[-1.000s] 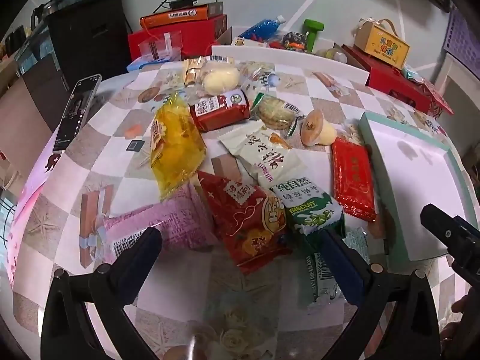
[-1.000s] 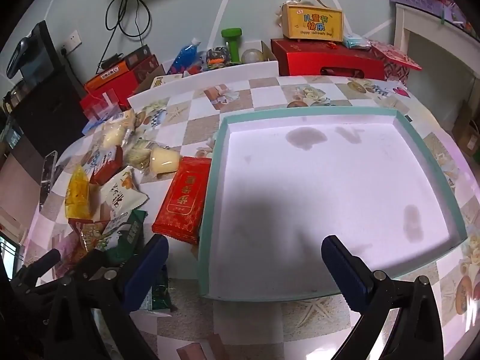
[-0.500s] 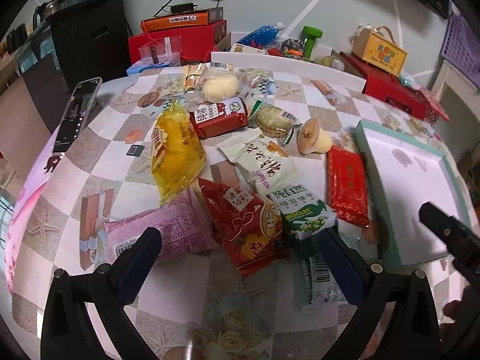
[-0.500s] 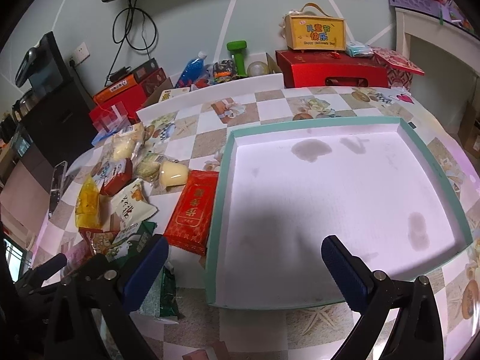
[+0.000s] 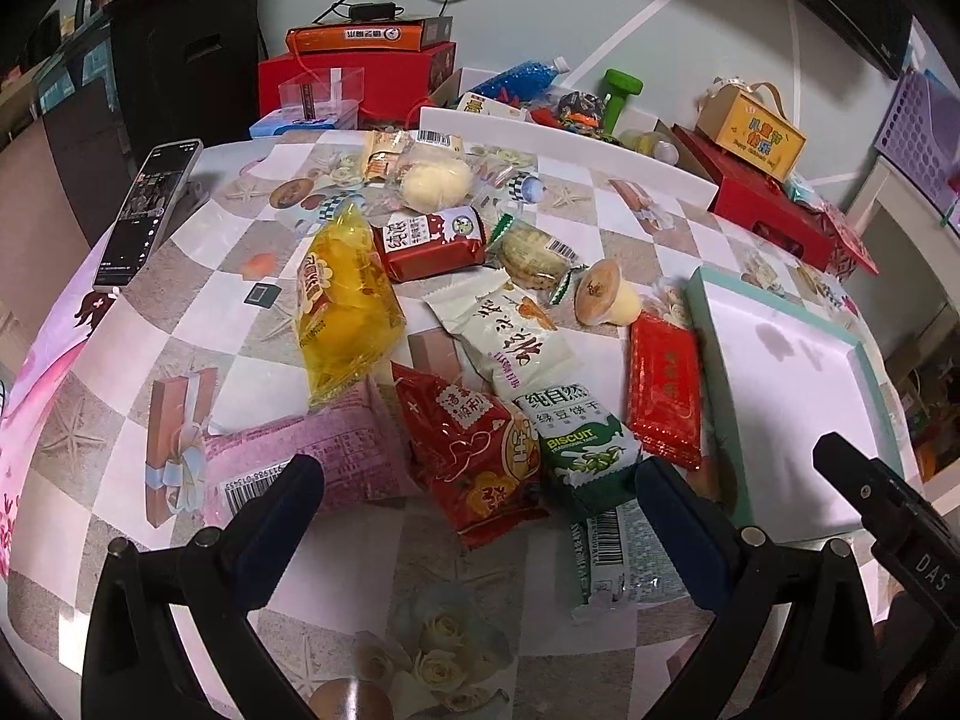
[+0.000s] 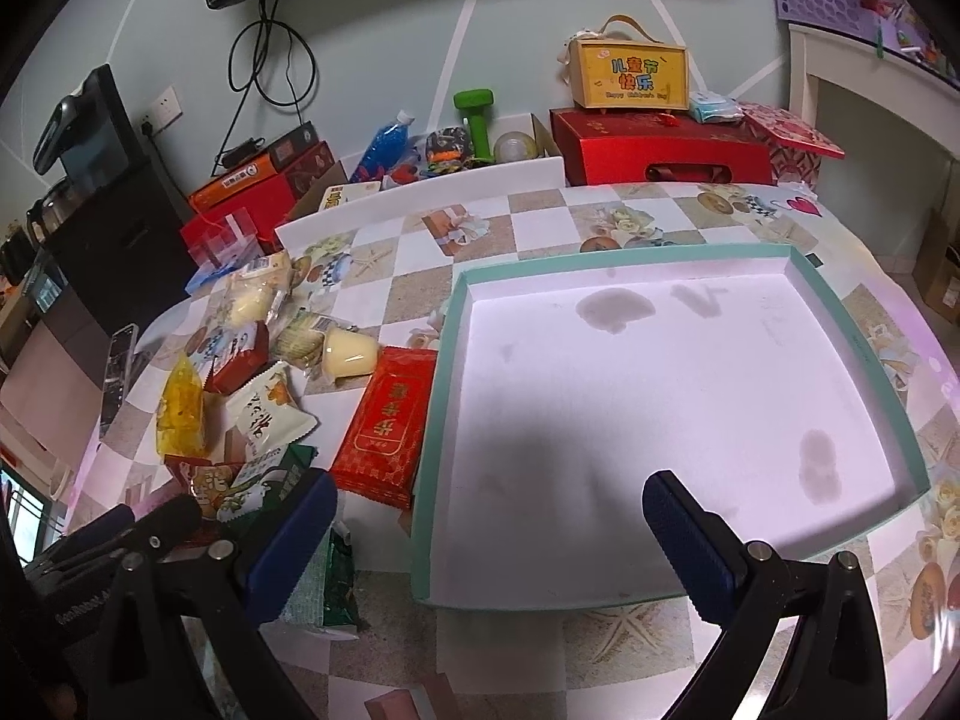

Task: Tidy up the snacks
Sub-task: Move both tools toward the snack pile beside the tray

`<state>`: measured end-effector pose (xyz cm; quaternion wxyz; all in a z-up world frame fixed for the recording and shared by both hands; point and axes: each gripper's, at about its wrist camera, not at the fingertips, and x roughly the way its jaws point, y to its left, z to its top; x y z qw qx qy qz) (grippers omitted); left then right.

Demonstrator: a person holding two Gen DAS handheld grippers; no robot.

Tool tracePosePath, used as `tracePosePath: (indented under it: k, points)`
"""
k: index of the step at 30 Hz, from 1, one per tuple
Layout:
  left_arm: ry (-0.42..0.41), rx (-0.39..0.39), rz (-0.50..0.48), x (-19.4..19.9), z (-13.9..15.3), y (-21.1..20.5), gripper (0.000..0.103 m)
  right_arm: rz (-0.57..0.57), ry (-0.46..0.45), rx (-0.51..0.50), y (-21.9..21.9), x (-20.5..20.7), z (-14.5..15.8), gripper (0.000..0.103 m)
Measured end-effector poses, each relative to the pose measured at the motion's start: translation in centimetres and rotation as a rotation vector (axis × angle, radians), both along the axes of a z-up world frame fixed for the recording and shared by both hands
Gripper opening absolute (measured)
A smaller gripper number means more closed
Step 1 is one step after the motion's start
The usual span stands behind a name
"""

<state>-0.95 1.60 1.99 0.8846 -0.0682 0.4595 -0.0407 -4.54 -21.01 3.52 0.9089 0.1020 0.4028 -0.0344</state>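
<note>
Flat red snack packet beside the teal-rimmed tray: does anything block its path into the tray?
Nothing visible does. The flat red snack packet lies against the left wall of the teal-rimmed white tray, whose floor holds no snacks. Only that low rim separates them. Both grippers, left and right, are open and hold nothing.

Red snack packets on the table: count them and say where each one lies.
3. The flat red packet lies beside the tray. The red milk packet sits right of the yellow pouch. The red crinkled bag lies nearest the left claw. Others may be hidden.
</note>
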Motion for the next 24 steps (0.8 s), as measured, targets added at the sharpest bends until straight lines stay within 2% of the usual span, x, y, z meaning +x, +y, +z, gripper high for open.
tracePosePath:
  k: [24]
  points:
    - [-0.004,0.014,0.0,-0.9,1.3,0.2,0.103,-0.01,-0.007,-0.003,0.1,-0.9,1.5,0.103]
